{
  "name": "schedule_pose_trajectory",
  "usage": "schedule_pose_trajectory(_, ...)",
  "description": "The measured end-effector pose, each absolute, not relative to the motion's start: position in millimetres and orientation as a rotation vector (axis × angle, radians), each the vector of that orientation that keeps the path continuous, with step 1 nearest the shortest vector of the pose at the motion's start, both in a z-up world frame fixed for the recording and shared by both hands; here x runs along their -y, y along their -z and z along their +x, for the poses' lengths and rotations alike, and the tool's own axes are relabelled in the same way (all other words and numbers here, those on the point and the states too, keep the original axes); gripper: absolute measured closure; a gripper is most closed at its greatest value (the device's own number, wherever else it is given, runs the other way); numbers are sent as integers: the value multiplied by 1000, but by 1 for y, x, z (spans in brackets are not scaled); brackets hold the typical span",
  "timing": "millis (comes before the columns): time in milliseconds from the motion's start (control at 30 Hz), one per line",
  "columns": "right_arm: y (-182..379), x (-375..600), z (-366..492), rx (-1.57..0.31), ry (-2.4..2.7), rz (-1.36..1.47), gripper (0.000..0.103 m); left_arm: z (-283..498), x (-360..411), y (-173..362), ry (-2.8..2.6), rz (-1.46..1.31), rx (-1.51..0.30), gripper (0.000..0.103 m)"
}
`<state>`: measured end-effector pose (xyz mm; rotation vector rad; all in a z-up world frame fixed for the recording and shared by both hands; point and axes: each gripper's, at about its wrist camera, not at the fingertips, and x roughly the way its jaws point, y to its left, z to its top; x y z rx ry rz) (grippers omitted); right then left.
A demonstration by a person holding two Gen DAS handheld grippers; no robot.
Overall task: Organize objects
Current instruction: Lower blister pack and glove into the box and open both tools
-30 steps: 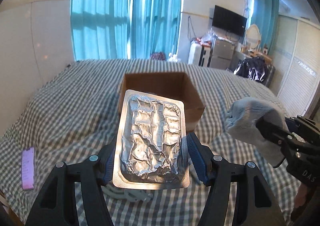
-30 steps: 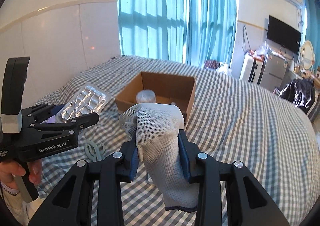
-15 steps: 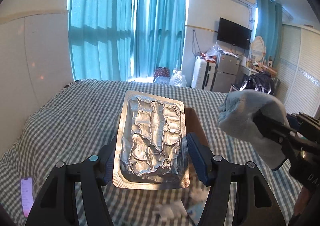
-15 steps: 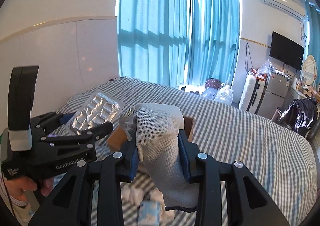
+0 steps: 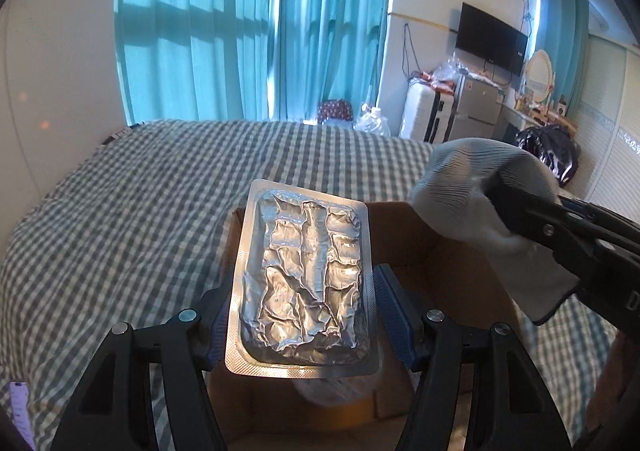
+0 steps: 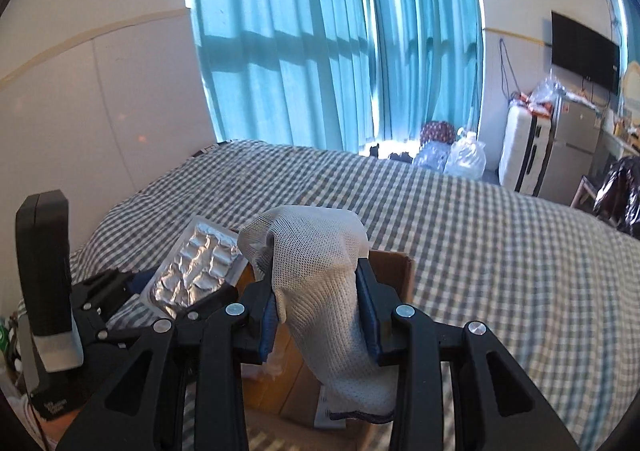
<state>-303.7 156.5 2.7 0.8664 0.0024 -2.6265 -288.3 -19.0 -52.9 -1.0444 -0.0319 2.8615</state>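
The blister pack (image 5: 304,283), foil side up, sits lower centre of the left wrist view, pinched at its long edges by the left gripper (image 5: 304,315). It is held above the open cardboard box (image 5: 432,271) on the checked bedspread (image 5: 120,219). The sock (image 6: 320,291), centre of the right wrist view, is clamped by the right gripper (image 6: 318,315) over the same box, its toe drooping inside. Teal curtains (image 5: 248,27) fill the upper frame.
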Motion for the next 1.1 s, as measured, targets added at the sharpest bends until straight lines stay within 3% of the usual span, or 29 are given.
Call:
schedule_pose_trajectory(300, 39, -150, -334, 22, 2614, 921, 69, -304, 12, 82, -2819, -1102, -7, 38)
schedule_pose_trajectory(467, 39, -157, -326, 80, 2615, 924, 64, -301, 13, 87, -2801, -1131, 9, 36)
schedule_pose_trajectory(500, 37, -160, -323, 89, 2614, 918, 60, -299, 14, 85, -2799, -1128, 15, 34)
schedule_pose_trajectory(567, 29, -166, -314, 107, 2630, 884, 49, -295, 15, 81, -2810, -1115, 30, 17)
schedule_pose_trajectory(633, 18, -170, -307, 119, 2642, 862, 34, -288, 19, 73, -2846, -1087, 60, 13)
schedule_pose_trajectory(833, -31, -184, -266, 87, 2689, 796, 28, -260, 30, 39, -2876, -1054, 170, 11)
schedule_pose_trajectory(1100, -97, -201, -179, 24, 2776, 670, 12, -184, 31, -24, -2957, -885, 100, 0)
